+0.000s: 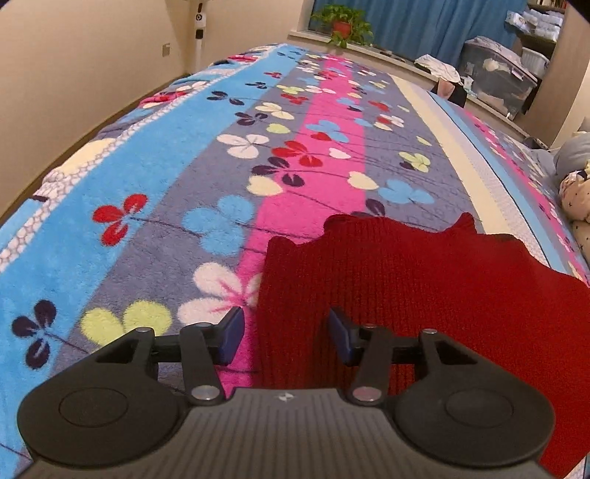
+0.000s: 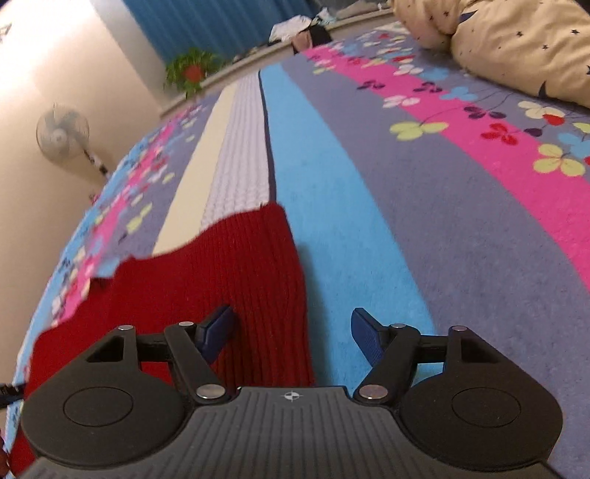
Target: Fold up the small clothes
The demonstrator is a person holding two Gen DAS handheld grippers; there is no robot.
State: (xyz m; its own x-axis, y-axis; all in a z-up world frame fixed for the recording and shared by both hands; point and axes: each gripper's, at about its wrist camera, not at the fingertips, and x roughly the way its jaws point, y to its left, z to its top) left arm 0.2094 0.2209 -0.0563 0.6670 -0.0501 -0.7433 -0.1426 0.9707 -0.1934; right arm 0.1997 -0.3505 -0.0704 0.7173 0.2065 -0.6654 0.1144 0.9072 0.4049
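Note:
A small red knitted garment (image 1: 424, 280) lies flat on the flowered blanket (image 1: 184, 177). My left gripper (image 1: 285, 337) is open, low over the garment's left edge, one blue pad on each side of that edge. In the right wrist view the same red garment (image 2: 221, 280) lies to the left. My right gripper (image 2: 291, 339) is open over its right edge, the left pad above the knit, the right pad above the blue stripe. Neither gripper holds anything.
The bed's blanket (image 2: 442, 221) stretches far ahead. A cream star-print quilt (image 2: 516, 40) is bunched at the right. A window sill carries a potted plant (image 1: 343, 25) and clutter; storage bins (image 1: 497, 73) stand at the far right. A fan (image 2: 62, 134) stands by the wall.

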